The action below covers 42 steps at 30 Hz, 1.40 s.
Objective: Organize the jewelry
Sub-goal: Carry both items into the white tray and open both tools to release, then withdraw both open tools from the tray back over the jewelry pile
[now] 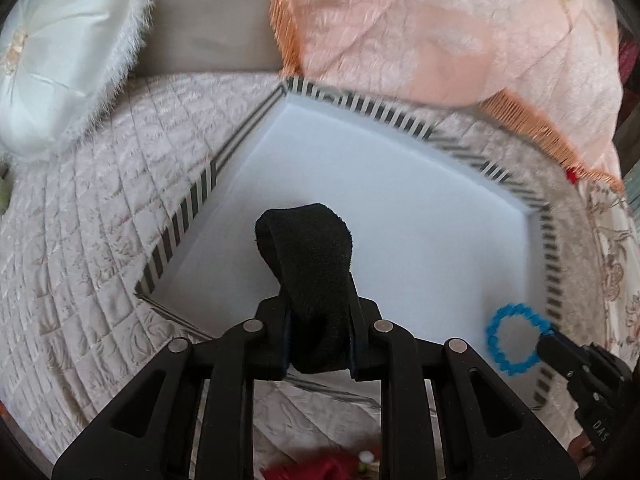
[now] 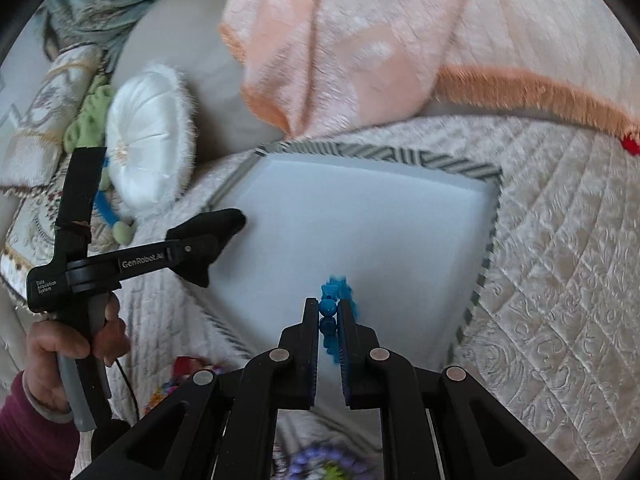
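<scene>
A white foam tray with a striped rim (image 1: 400, 120) lies on the quilted bed; it also shows in the right wrist view (image 2: 486, 240). My left gripper (image 1: 318, 320) is shut on a black velvet strap (image 1: 312, 256) and holds it over the tray's near left part; from the right wrist view the left gripper (image 2: 216, 236) reaches over the tray's left edge. My right gripper (image 2: 329, 312) is shut on a blue beaded bracelet (image 2: 334, 292) above the tray's near edge. In the left wrist view the bracelet (image 1: 496, 344) hangs at the tray's right corner.
A pink blanket (image 1: 440, 32) lies behind the tray. A white round cushion (image 2: 144, 144) sits to its left. Colourful beaded jewelry (image 2: 320, 464) and a red item (image 1: 316, 470) lie on the quilt near me. A green and blue toy (image 2: 116, 224) lies by the cushion.
</scene>
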Each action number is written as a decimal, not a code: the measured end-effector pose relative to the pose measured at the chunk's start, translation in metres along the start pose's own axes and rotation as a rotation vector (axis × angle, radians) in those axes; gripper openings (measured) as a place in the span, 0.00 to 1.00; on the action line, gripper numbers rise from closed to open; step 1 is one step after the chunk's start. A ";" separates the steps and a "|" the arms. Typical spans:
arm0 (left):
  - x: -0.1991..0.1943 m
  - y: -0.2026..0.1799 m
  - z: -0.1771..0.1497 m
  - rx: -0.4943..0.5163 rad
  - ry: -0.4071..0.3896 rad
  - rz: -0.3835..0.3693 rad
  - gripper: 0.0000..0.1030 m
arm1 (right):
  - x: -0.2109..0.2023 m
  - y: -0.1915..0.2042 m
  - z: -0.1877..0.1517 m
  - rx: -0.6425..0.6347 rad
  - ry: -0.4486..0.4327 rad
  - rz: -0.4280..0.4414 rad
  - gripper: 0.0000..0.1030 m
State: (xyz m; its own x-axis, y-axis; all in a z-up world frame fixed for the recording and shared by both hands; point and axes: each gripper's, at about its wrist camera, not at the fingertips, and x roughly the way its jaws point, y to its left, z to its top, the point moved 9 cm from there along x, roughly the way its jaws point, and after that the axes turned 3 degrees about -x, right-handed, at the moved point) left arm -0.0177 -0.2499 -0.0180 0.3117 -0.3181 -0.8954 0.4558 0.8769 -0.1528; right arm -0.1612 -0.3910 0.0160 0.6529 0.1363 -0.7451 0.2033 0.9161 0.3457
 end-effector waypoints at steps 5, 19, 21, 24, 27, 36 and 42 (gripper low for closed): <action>0.011 0.011 -0.012 -0.016 0.027 0.032 0.45 | 0.008 -0.016 -0.011 0.009 0.050 -0.077 0.14; -0.034 0.012 -0.038 -0.025 -0.018 0.013 0.61 | -0.038 0.007 -0.031 -0.010 -0.018 -0.046 0.40; -0.053 0.010 -0.040 -0.026 -0.047 -0.001 0.62 | -0.046 0.016 -0.033 -0.026 -0.027 -0.043 0.40; -0.078 0.008 -0.048 -0.020 -0.084 -0.004 0.62 | -0.060 0.030 -0.037 -0.048 -0.049 -0.035 0.40; -0.098 0.005 -0.062 -0.001 -0.106 -0.002 0.62 | -0.072 0.043 -0.046 -0.065 -0.061 -0.025 0.40; -0.125 0.006 -0.108 0.042 -0.127 0.013 0.62 | -0.087 0.056 -0.067 -0.085 -0.061 -0.042 0.40; -0.127 0.012 -0.133 0.043 -0.105 0.000 0.62 | -0.094 0.065 -0.082 -0.105 -0.049 -0.042 0.40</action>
State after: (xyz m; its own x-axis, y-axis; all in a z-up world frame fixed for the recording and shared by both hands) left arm -0.1629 -0.1505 0.0380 0.3963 -0.3560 -0.8463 0.4906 0.8613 -0.1326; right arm -0.2690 -0.3132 0.0619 0.6806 0.0807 -0.7282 0.1552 0.9555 0.2509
